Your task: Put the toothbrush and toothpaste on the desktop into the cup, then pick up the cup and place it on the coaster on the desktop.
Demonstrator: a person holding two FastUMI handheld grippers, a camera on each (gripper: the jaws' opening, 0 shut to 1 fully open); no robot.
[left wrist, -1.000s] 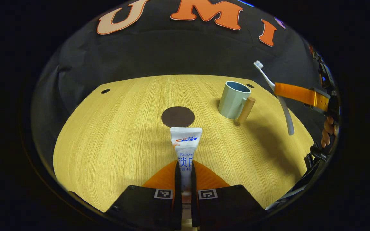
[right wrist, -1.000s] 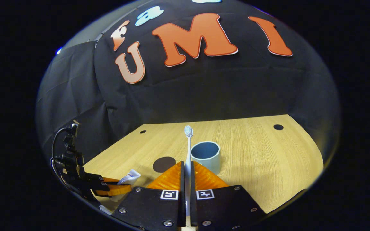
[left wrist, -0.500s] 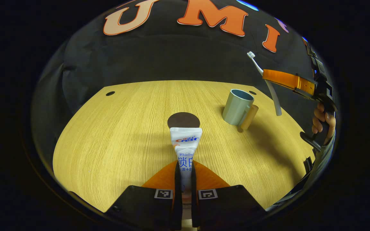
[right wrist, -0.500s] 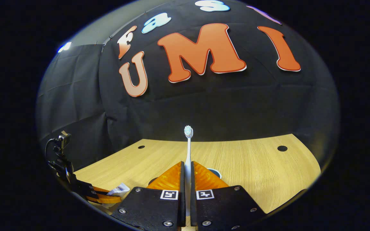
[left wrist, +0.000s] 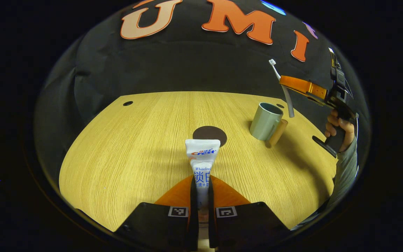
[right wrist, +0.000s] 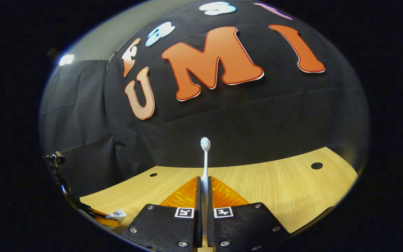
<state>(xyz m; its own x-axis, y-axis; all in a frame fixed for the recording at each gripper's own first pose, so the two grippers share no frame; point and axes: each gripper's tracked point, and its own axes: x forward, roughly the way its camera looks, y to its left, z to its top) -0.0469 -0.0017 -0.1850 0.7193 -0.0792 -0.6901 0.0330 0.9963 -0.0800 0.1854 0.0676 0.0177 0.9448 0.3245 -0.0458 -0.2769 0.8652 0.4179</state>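
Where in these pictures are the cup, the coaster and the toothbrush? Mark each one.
cup (left wrist: 265,122): left gripper view, on its outer side wall.
coaster (left wrist: 209,134): left gripper view, on the middle of the dark round disc.
toothbrush (right wrist: 205,143): right gripper view, on the bristle head at its top.

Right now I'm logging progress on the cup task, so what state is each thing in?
Toothpaste: clamped in the left gripper, held above the table.
Toothbrush: clamped in the right gripper, bristles up, handle end just above the cup.
Cup: upright on the table, empty, handle toward the right gripper.
Coaster: bare, flat on the table, left of the cup.
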